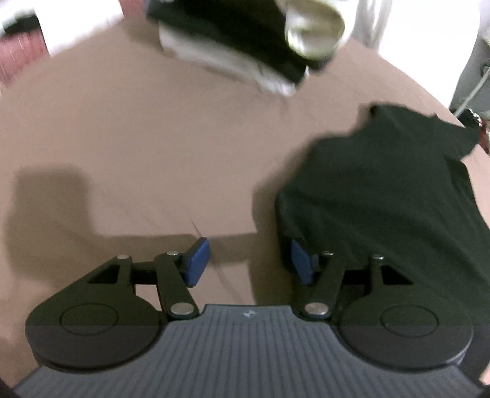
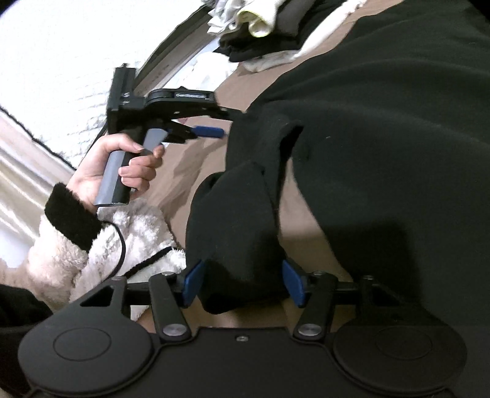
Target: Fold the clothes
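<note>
A black garment (image 1: 382,196) lies on the tan surface (image 1: 137,137), at the right of the left wrist view. My left gripper (image 1: 249,260) is open; its right pad touches the garment's left edge and nothing lies between the pads. In the right wrist view the same garment (image 2: 382,122) fills the right side. A bunched fold of it (image 2: 239,245) sits between the wide-apart pads of my right gripper (image 2: 243,283), which is open around it. The left gripper (image 2: 211,132) shows there from the side, held by a hand, its tip at the garment's edge.
A pile of dark and white clothes (image 1: 245,52) lies at the far edge of the surface, also in the right wrist view (image 2: 263,36). A pale crumpled item (image 1: 312,27) rests on it. The holder's fluffy white sleeve (image 2: 101,238) is at the left.
</note>
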A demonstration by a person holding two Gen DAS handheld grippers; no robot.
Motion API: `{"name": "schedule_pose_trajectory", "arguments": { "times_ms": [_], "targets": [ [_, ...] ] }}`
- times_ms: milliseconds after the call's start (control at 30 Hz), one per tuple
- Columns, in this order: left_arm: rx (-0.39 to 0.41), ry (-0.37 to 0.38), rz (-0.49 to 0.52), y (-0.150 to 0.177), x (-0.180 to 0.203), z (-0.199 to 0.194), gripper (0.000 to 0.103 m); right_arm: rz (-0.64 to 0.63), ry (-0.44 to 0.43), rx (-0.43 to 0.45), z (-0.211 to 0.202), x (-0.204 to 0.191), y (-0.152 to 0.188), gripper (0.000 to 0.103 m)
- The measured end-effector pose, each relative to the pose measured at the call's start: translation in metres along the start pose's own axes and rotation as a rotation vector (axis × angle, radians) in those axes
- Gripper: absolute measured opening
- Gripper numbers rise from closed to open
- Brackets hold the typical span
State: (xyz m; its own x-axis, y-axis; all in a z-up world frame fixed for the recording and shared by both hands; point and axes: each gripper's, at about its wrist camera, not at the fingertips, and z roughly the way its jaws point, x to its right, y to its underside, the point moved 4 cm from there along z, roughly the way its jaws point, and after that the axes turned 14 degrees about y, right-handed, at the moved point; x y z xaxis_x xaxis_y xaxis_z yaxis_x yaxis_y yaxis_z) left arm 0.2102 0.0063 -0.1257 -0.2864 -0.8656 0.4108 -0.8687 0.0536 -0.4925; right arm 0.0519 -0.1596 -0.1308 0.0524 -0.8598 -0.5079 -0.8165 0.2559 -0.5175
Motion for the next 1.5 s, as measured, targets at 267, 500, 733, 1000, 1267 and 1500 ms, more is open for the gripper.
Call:
{"name": "schedule_pose_trajectory", "arguments": {
  "times_ms": [267,500,733,1000,1267,1500],
  "targets": [
    [0.202,0.044,0.064,-0.014,0.01,-0.021,0.058,-0.199,-0.051,0.122,-0.023,-0.043,-0.043,0.008],
    [0.221,0.107,0.082,-0.017,0.017,-0.022,0.058,-0.166,0.06,0.379,-0.08,-0.007,-0.152,0.003],
    [0.193,0.181,0.109,-0.014,0.029,-0.016,0.058,-0.137,0.444,0.438,-0.074,0.039,-0.157,0.006],
    [0.145,0.178,0.192,-0.007,0.047,-0.01,0.06,0.151,0.285,0.289,-0.04,0.071,-0.097,0.062],
    [0.142,0.154,0.149,-0.009,0.036,-0.007,0.06,0.254,0.137,0.243,0.0,0.058,-0.078,0.026],
    [0.205,0.204,0.114,-0.016,0.03,-0.017,0.06,-0.104,0.274,0.492,-0.063,-0.001,-0.167,0.007]
  ]
}}
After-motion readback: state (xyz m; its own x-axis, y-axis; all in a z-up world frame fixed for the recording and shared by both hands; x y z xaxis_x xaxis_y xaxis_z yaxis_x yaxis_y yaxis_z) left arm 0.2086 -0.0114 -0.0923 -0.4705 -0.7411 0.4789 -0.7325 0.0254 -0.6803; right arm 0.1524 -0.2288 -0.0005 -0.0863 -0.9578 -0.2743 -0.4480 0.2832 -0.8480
